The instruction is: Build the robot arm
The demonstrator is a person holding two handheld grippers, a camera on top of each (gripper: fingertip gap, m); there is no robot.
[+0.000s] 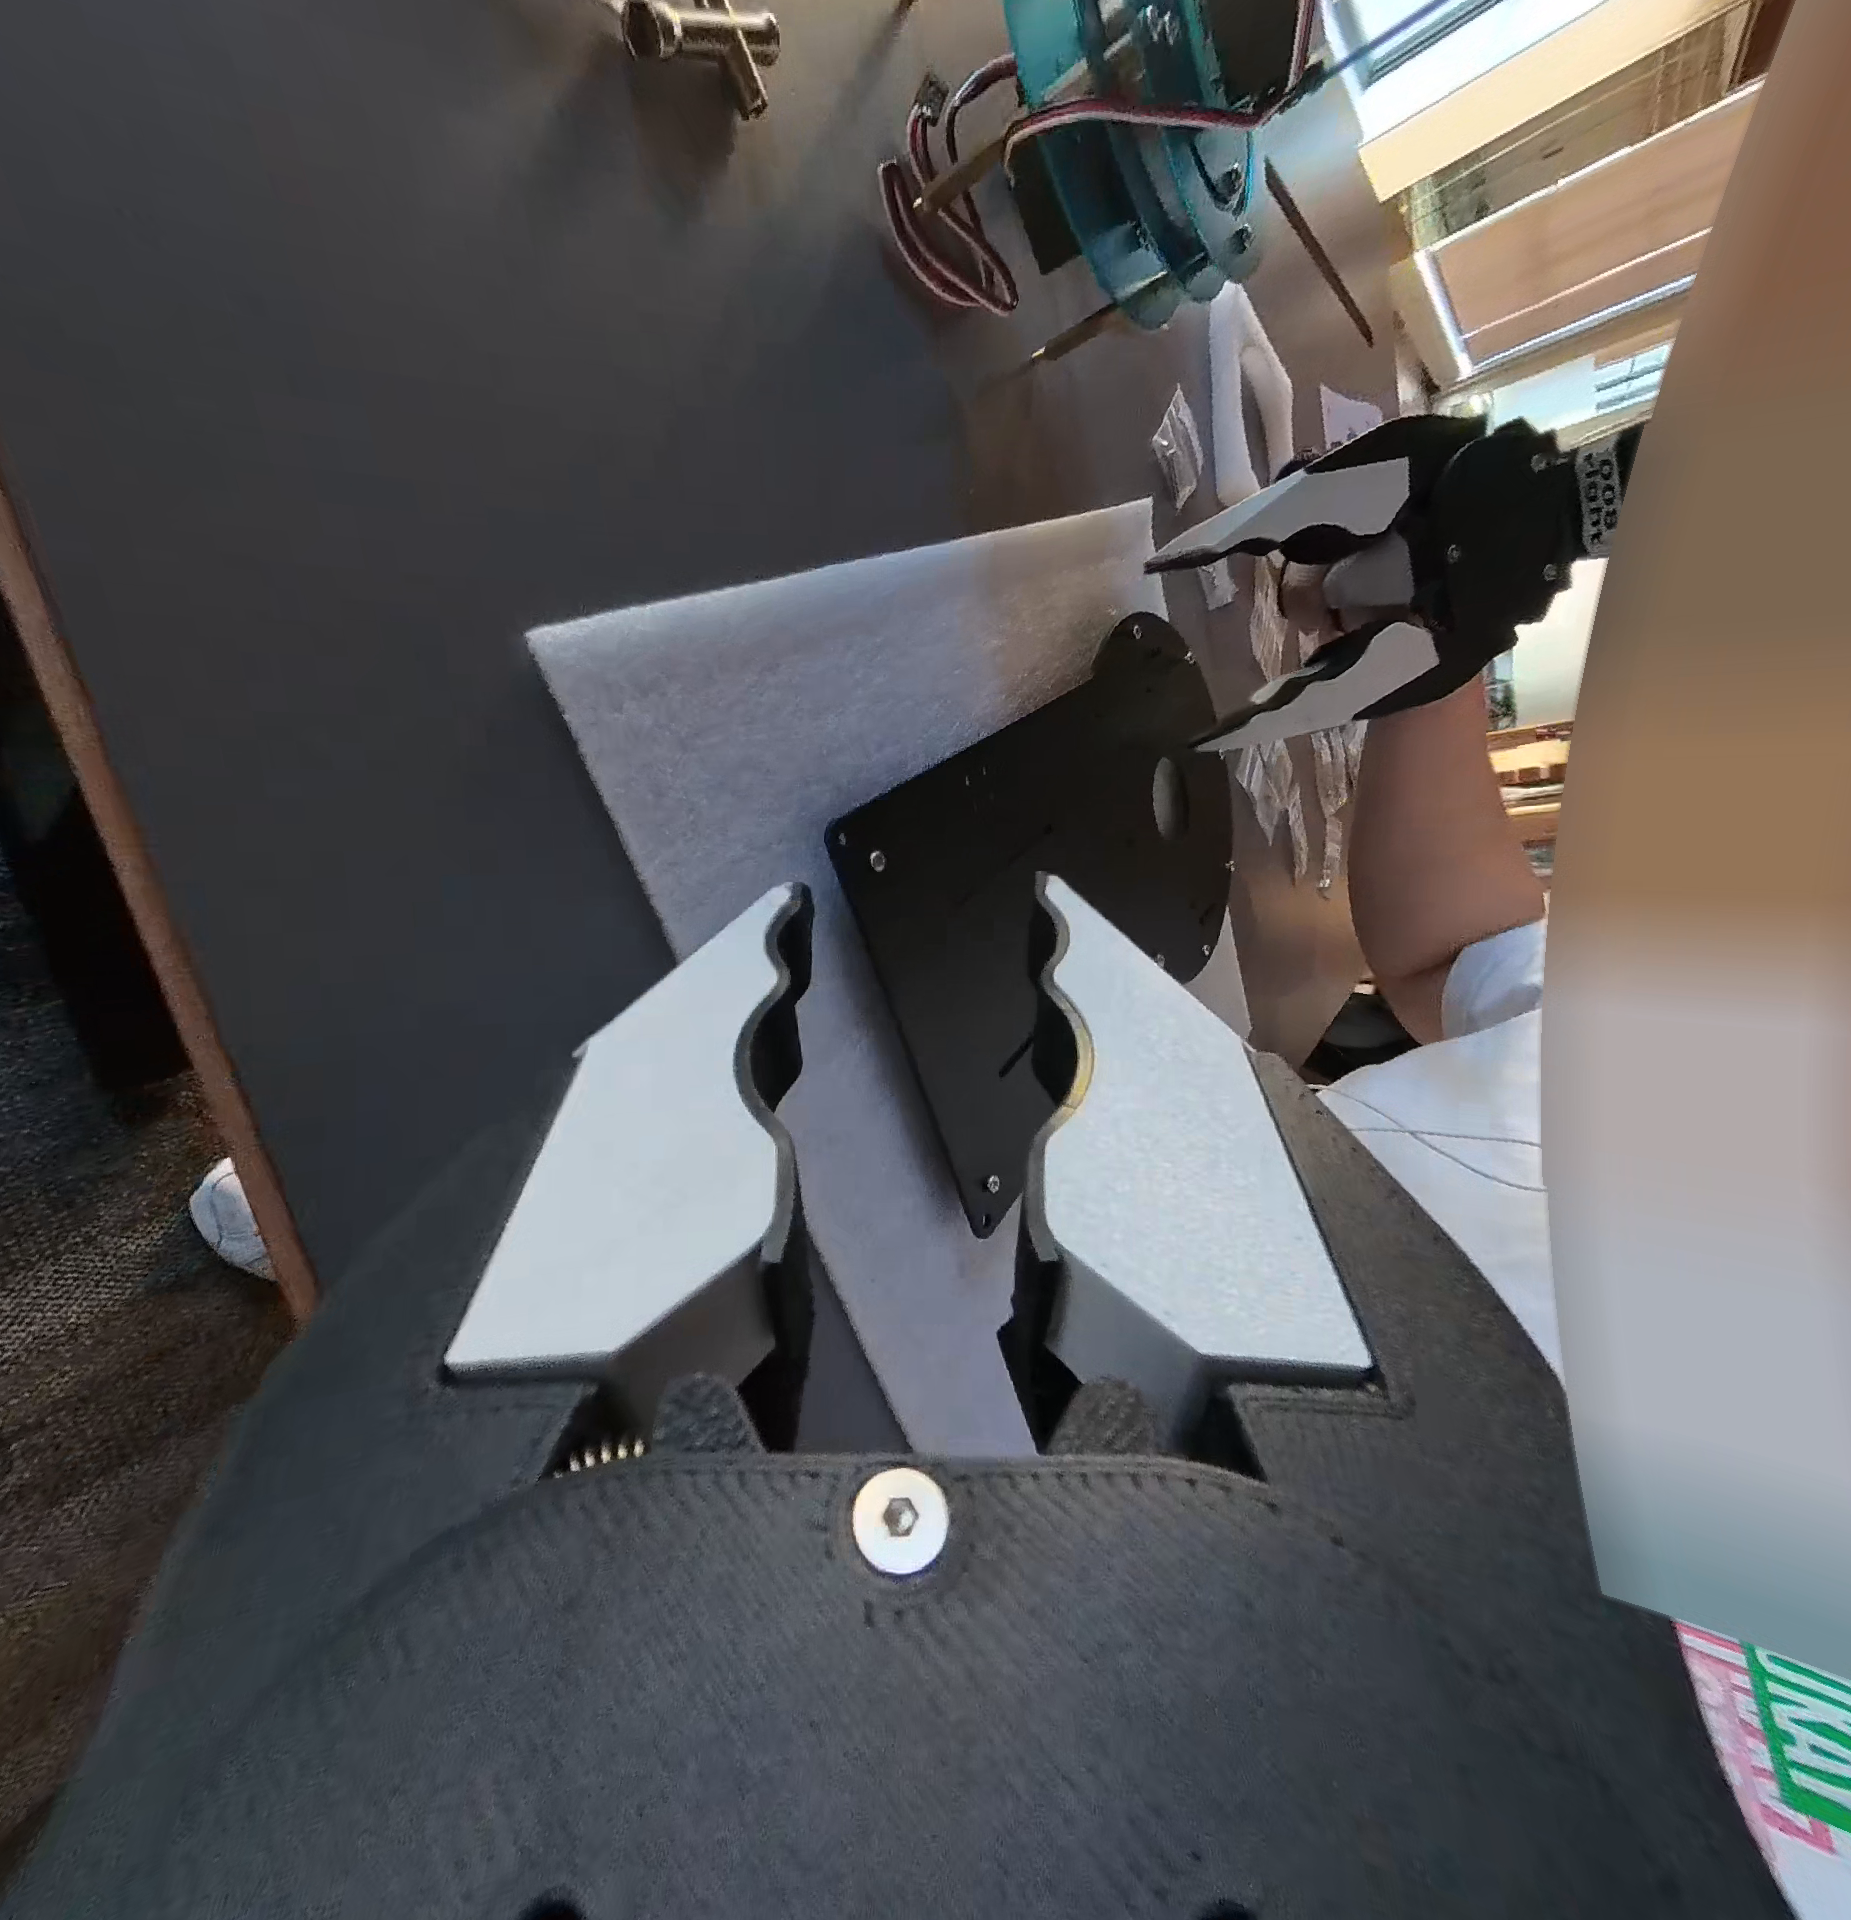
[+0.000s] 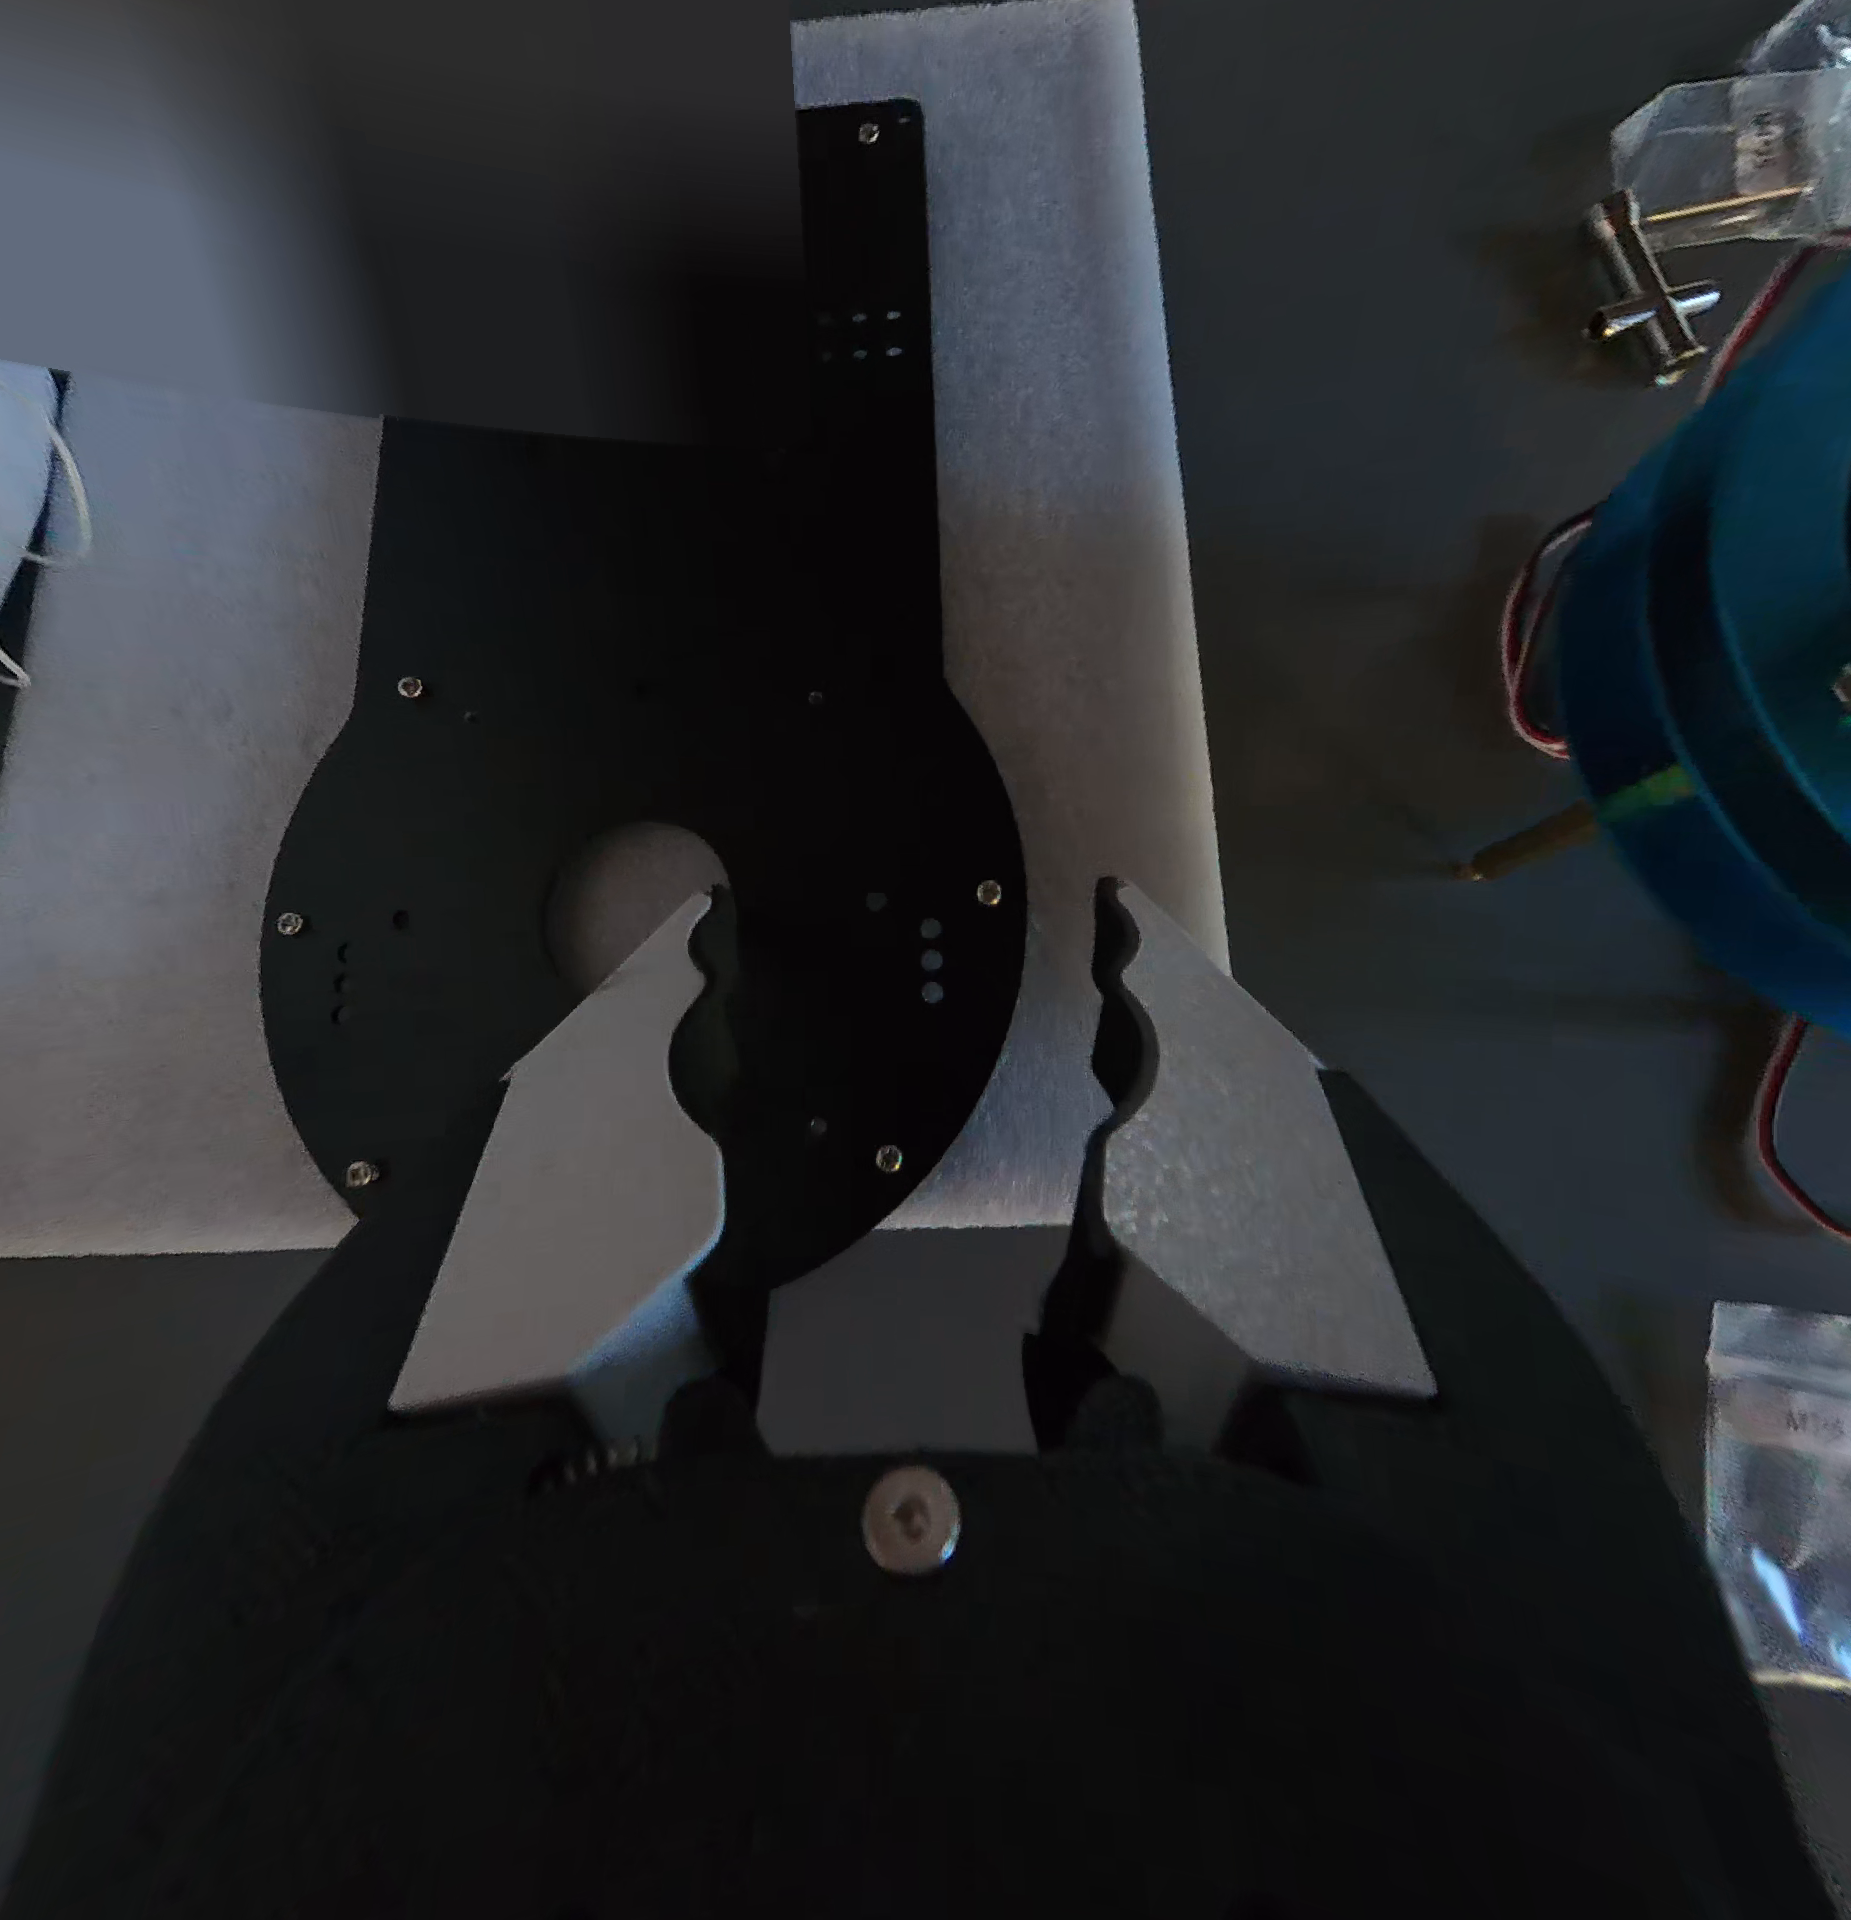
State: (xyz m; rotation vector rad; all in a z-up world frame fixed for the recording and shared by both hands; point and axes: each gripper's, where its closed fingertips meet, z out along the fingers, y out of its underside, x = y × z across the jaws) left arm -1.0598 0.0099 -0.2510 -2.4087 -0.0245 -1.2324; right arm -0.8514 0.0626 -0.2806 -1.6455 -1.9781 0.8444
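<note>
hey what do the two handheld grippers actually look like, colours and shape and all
Both match: the left gripper and right gripper have a black ribbed printed body, one silver hex screw at the centre, and two pale grey wedge fingers with wavy black inner edges.

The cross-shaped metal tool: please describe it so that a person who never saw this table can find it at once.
Start at the dark grey table and find the round blue assembly with red and white wires. Just beyond it, beside a clear plastic bag, lies the cross-shaped metal tool. It alone is bare shiny steel with four arms.
</note>
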